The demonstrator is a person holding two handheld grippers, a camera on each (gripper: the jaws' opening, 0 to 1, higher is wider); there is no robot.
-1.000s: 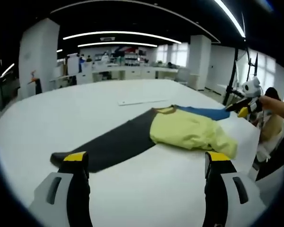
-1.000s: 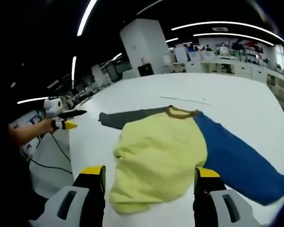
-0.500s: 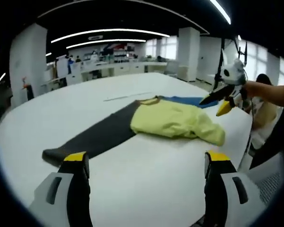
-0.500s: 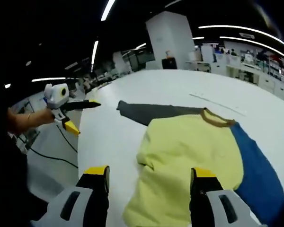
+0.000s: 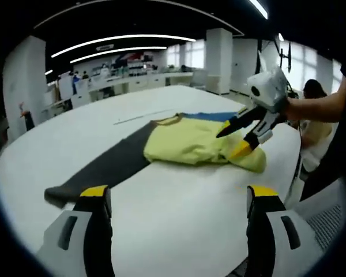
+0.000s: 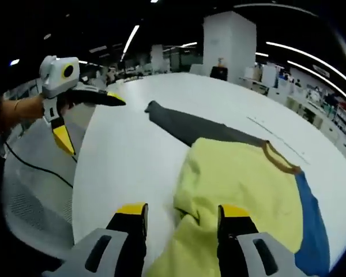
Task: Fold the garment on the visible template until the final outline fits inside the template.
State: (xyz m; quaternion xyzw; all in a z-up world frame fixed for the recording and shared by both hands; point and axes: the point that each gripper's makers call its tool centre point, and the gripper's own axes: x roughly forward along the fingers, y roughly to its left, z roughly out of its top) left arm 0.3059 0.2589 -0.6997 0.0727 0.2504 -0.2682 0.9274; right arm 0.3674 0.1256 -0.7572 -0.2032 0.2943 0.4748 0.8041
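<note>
A long-sleeved garment lies flat on the white table. It has a yellow body, a dark grey sleeve and a blue sleeve. My left gripper is open above bare table, short of the grey cuff. The right gripper comes in from the right, open over the yellow hem. In the right gripper view my right gripper stands open with the yellow body between and beyond its jaws. The grey sleeve runs away from it and the blue sleeve lies at the right. The left gripper hangs open at the left, off the table's edge.
A thin pale line marks the table beyond the garment, the same line crossing past the collar. A hand holds the right gripper. The table edge curves near, with a cable on the floor. Desks and pillars stand far behind.
The right gripper has swung in from beside the table to just over the yellow hem, its jaws a little narrower. The left gripper stays open and back from the grey cuff.
</note>
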